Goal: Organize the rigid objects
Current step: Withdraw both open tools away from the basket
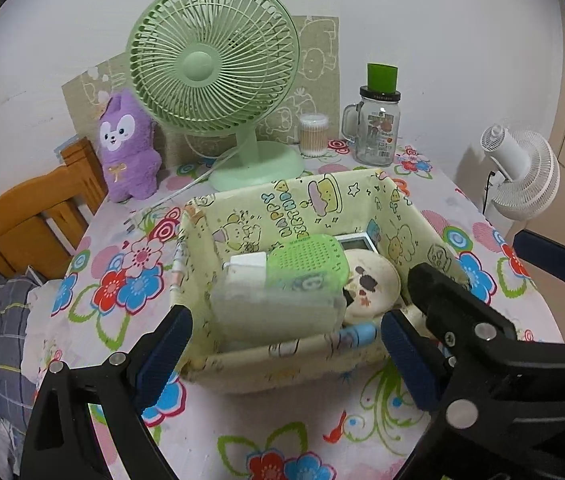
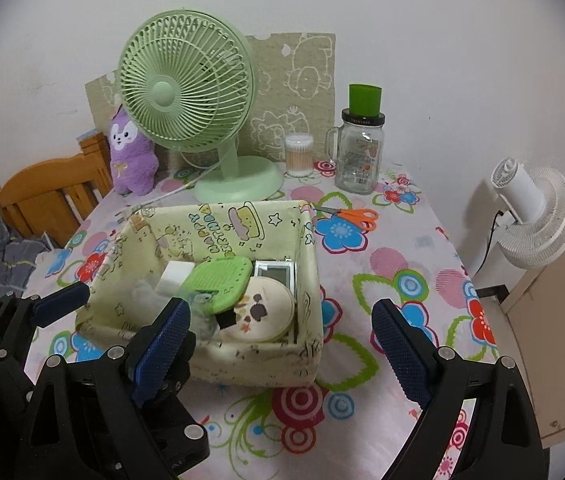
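A cream fabric basket [image 1: 402, 216] [image 2: 306, 248] with cartoon prints stands on the flowered table. In it lie a green perforated case [image 1: 306, 260] [image 2: 222, 282], a white charger block [image 1: 244, 268] [image 2: 174, 274], a round cream compact [image 1: 374, 284] [image 2: 262, 312] and a small digital display [image 1: 356, 243] [image 2: 274, 272]. My left gripper [image 1: 282, 356] is open and empty, fingers either side of the basket's near wall. My right gripper [image 2: 282, 344] is open and empty over the basket's near right corner. Orange scissors [image 2: 356, 216] lie on the table behind the basket.
A green desk fan [image 1: 214, 60] [image 2: 186, 84], a purple plush [image 1: 128, 148] [image 2: 130, 156], a cotton swab tub [image 1: 313, 134] [image 2: 299, 154] and a glass mug jar with green lid [image 1: 378, 128] [image 2: 358, 152] stand along the wall. A white fan [image 2: 534, 212] is off the right edge; a wooden chair [image 1: 34, 216] at left.
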